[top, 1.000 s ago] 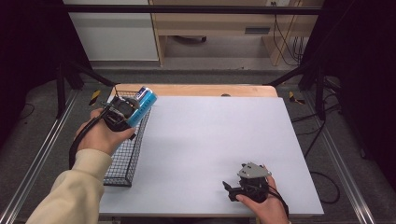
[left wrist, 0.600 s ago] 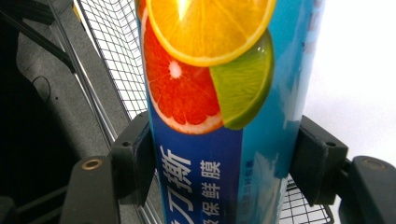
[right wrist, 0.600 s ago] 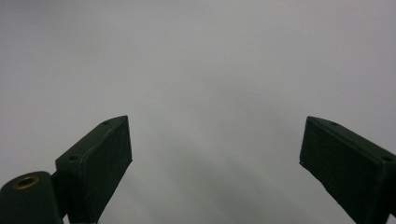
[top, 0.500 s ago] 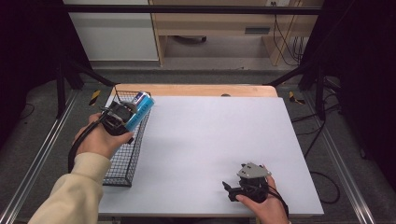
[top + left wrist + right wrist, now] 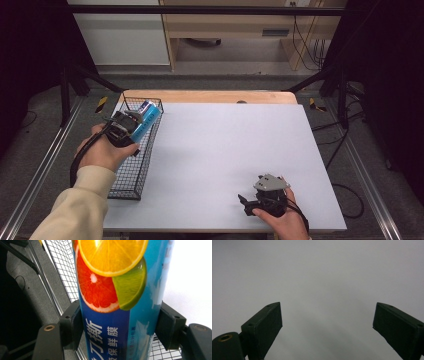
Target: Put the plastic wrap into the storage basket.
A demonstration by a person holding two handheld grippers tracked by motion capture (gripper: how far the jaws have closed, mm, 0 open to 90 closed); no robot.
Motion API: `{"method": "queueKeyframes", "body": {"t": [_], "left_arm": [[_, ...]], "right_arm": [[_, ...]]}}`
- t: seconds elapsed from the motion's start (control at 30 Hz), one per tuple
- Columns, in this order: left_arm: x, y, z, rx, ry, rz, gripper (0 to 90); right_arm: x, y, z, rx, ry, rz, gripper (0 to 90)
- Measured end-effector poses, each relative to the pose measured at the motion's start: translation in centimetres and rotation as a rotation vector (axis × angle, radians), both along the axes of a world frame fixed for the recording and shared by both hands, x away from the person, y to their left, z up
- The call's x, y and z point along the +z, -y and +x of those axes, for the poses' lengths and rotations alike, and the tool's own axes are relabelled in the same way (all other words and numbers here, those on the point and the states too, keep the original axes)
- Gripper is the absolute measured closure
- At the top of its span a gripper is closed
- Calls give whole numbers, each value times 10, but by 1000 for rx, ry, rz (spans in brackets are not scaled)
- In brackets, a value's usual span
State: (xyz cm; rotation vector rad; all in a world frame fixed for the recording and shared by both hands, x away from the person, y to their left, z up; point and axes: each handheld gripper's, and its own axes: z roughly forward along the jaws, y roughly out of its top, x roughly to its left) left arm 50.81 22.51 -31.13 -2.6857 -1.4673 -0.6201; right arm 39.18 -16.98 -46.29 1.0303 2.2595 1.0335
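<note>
A white table (image 5: 225, 150) with a wire basket (image 5: 131, 172) along its left edge, where a person lowers a blue tube (image 5: 146, 119) of cling film toward the basket's far end. The left gripper (image 5: 131, 125) is clamped on the tube, one black jaw pressed to each side of it, and the tube points away from the hand, hanging above the mesh rather than lying in it. The right gripper (image 5: 248, 202) rests on the table near the front edge, well apart from the basket, its jaws spread wide with nothing between them.

The risk lies in the release. The tube is long and is gripped near one end, so its free end could dip and catch the basket's rim; let go while part of it overhangs the right wall and it may tip out and roll across the smooth table. A round, glossy wrapper can also slide through the pads if the hand tilts further.

The high view gives the layout: basket, tube and both hands, and how far the idle hand sits from the work. The left gripper view gives the grip itself, the tube (image 5: 117, 300) with its printed orange, grapefruit and lime slices and white lettering, both pads flat against it, and the mesh (image 5: 62, 267) just beyond. The right gripper view settles that tool's state, two open jaws over bare table (image 5: 324, 277)
</note>
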Motion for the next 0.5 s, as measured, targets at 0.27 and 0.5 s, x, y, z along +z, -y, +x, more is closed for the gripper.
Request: {"method": "queueKeyframes", "body": {"t": [0.27, 0.5], "left_arm": [[-1, -5, 2, 11, 5, -5, 320], [-5, -9, 6, 28, 6, -32, 320]], "right_arm": [[0, 0, 0, 5, -1, -4, 92], [-2, 0, 1, 7, 4, -11, 93]]}}
